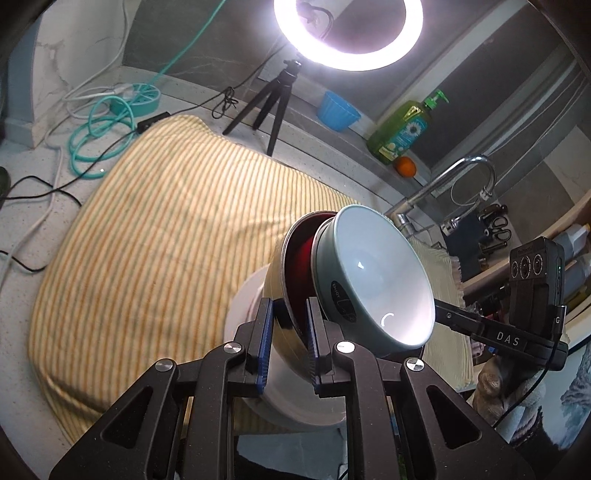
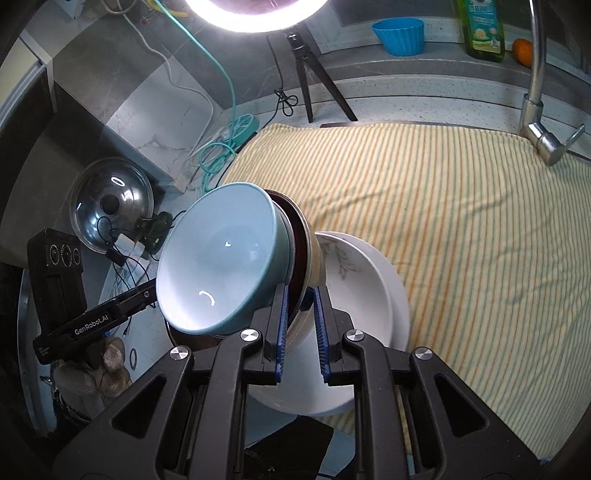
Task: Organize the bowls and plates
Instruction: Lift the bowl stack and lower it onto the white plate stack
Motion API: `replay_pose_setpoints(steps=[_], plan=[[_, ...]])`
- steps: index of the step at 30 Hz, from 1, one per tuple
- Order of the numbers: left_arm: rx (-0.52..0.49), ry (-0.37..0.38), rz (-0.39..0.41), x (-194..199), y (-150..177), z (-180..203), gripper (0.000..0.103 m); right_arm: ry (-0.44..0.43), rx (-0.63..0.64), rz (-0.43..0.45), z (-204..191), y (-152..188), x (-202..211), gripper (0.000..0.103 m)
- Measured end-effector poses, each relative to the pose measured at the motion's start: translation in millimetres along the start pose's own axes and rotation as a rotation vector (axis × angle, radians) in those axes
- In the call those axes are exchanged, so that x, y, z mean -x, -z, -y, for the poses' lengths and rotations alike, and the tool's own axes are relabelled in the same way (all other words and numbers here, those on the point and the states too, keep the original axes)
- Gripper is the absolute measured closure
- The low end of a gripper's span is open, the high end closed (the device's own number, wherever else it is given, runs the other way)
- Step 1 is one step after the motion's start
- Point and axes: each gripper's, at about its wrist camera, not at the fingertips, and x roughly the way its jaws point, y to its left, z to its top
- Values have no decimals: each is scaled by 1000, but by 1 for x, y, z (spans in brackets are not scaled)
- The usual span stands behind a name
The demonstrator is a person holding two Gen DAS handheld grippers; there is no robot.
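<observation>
Stack: a nested pile of dishes held in the air above the striped cloth [image 1: 155, 221], tilted so the open mouths face sideways.
Top bowl: the pale blue bowl [image 1: 384, 280] sits innermost, with a white glossy inside, a blue-grey outside and a small dark label near its rim.
Middle bowl: the metal bowl [image 1: 295, 254] has a shiny steel rim and a dark red inside; the pale blue bowl nests in it.
Bottom dishes: the white plate [image 2: 365, 291] carries a faint grey sprig pattern near its rim and lies under the metal bowl; a second white rim shows beneath it, so there may be two white dishes.
Count: one pale blue bowl, one metal bowl and at least one white plate in the stack.
Left tongs: the left gripper [image 1: 290, 339] is clamped on the rim of the metal bowl, blue pads pressing on either side.
Right tongs: the right gripper [image 2: 301, 325] is clamped on the opposite rim of the same metal bowl.
Contents: the pale blue bowl is empty.
Ledge: one blue cup [image 1: 338, 110], one green soap bottle [image 1: 402, 129] and one orange [image 1: 406, 166] stand in a row behind the cloth.
Other: one ring light [image 1: 347, 33] on a small tripod, one tap [image 2: 535, 92], and one glass pot lid [image 2: 110, 206] on the counter.
</observation>
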Motion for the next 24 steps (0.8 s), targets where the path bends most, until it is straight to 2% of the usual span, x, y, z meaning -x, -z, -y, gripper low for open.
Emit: replay_pose_setpoints(steps=[24], plan=[[-12, -59, -33, -21, 28, 16, 90, -3, 16, -12, 26, 20, -4, 87]])
